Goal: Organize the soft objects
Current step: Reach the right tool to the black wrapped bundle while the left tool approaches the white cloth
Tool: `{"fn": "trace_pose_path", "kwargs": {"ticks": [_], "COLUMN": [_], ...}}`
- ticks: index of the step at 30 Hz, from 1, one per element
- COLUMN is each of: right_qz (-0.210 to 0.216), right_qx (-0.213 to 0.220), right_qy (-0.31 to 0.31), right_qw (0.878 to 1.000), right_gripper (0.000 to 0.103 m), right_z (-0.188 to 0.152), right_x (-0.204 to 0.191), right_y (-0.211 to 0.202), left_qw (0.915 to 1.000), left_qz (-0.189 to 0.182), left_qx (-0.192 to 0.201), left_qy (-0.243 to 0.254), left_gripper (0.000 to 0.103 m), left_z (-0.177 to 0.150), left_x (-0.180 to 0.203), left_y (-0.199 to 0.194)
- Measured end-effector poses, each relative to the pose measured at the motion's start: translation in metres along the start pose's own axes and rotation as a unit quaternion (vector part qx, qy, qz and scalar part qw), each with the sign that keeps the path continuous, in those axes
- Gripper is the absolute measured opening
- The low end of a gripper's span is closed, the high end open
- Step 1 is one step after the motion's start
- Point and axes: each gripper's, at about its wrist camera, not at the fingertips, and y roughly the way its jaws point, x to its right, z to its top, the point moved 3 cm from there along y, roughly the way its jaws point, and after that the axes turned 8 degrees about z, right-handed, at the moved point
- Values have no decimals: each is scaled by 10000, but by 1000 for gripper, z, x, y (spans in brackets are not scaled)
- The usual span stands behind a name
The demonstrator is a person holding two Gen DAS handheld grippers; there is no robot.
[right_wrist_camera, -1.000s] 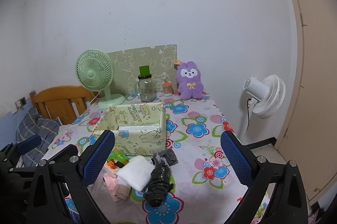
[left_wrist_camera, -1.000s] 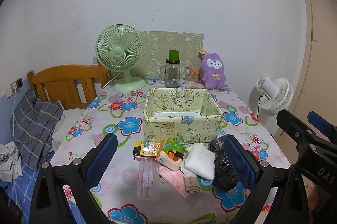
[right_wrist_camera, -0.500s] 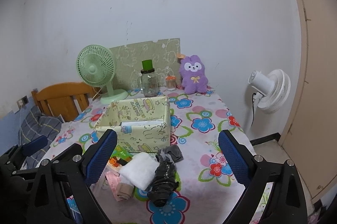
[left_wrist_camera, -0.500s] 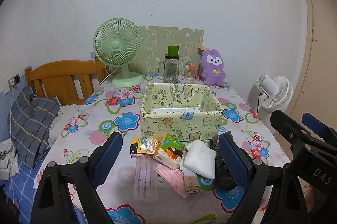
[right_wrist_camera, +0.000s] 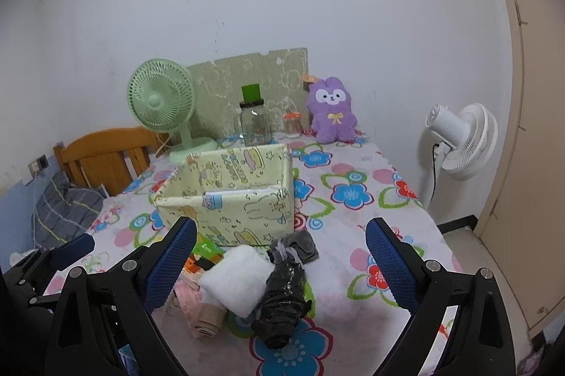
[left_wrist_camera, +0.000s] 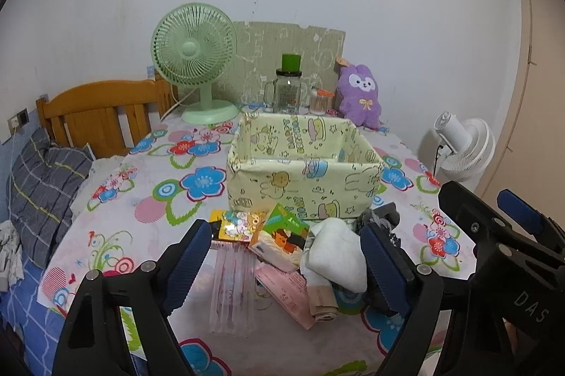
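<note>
- left wrist view: the left tool [left_wrist_camera: 282,261] has sunk toward the pile of small things at the lower middle of the frame, which now fills more of the picture than a second ago. the cloth box [left_wrist_camera: 305,164] behind the pile sits higher in the frame than it did.
- its jaws have just been closing in; they stand spread with nothing pinched. the tissue pack [left_wrist_camera: 280,243], the clear sleeve [left_wrist_camera: 231,291] and part of the white cloth [left_wrist_camera: 335,257] lie in the gap, untouched.
- right wrist view: the right tool [right_wrist_camera: 280,266] has dropped too, and it stands spread wide and empty. the white cloth [right_wrist_camera: 238,282] and the black bag [right_wrist_camera: 282,296] lie between its fingers at the lower middle of the frame, and the grey rag [right_wrist_camera: 298,245] lies just above them.
- the pile itself has not moved: everything still lies on the table [right_wrist_camera: 353,171] in front of the box, and no item shows inside the box from here.
- my reading: both tools are on the approach and sorting has not begun. the narrowing left jaws suggest a first pick from the left part of the pile, though i cannot tell which item is meant.
</note>
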Motion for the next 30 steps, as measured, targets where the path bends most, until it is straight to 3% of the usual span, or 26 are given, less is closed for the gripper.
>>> {"fn": "trace_pose_path", "kwargs": {"ticks": [22, 30], "right_qz": [-119, -89], "right_qx": [-887, -1237], "right_qy": [-36, 56], "right_qw": [9960, 9923], "right_gripper": [87, 80], "right_z": [-47, -58], "right_x": [7, 15], "right_y": [58, 76], "left_qw": [9968, 9949], "left_qz": [-266, -352], "left_qx": [-721, -799], "left_qy": [237, 496], "left_gripper": [83, 83], "left_z": [-43, -49], "left_x": [17, 35], "left_y": [53, 63]}}
